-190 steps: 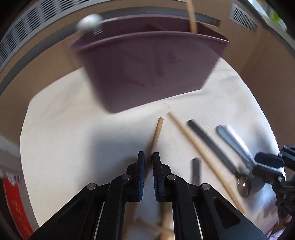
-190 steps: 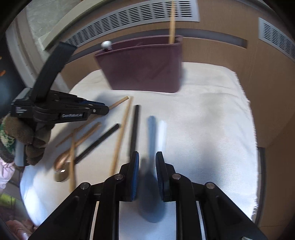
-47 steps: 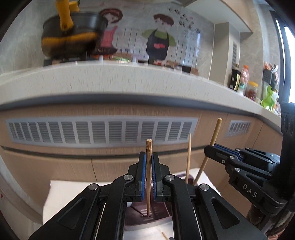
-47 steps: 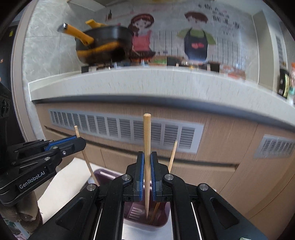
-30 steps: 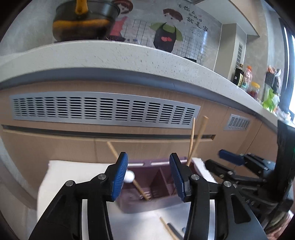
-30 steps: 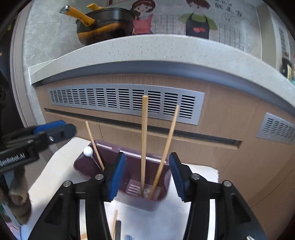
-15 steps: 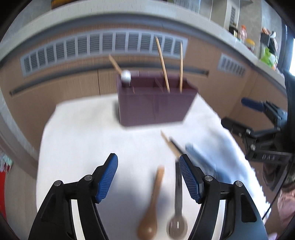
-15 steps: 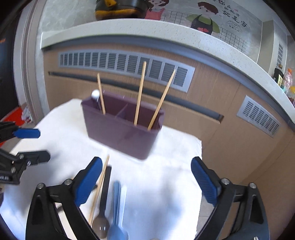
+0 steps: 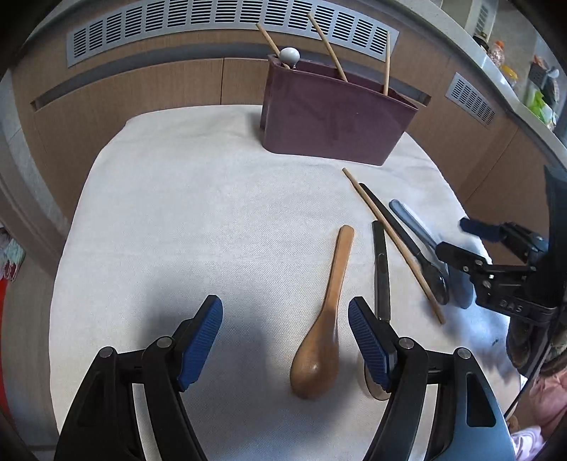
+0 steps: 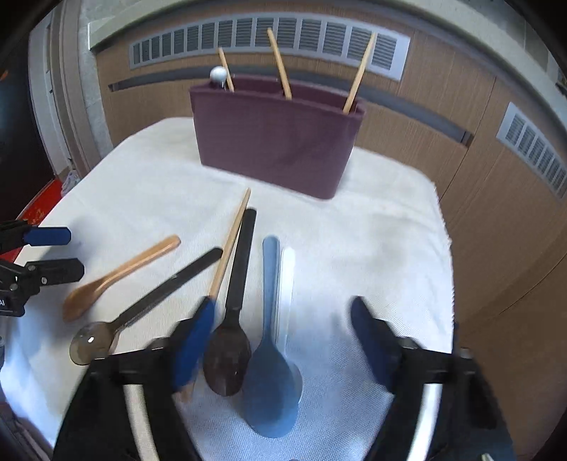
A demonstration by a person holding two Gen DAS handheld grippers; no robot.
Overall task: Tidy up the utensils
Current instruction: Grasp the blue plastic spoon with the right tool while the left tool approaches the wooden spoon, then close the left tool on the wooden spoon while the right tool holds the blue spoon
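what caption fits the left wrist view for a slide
Empty left claw, opening, above a wooden spoon on the white cloth, maroon utensil holder behind.

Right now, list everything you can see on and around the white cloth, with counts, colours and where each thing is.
Purple plastic utensil holder: one, at the far edge of the white cloth.
Wooden chopsticks standing in the holder: three, tan.
White ball-topped utensil: one, at the holder's left end.
Loose wooden chopstick: one, tan, lying on the cloth.
Brown wooden spoon: one, between the left jaws, untouched.
Black-handled spoons: two, beside the loose chopstick.
Blue plastic spoon: one, between the right jaws, not gripped.
Wood-panel cabinet with grey vents: behind the cloth.
Left gripper: black, blue pads, jaws opening.
Right gripper: same, jaws closing.
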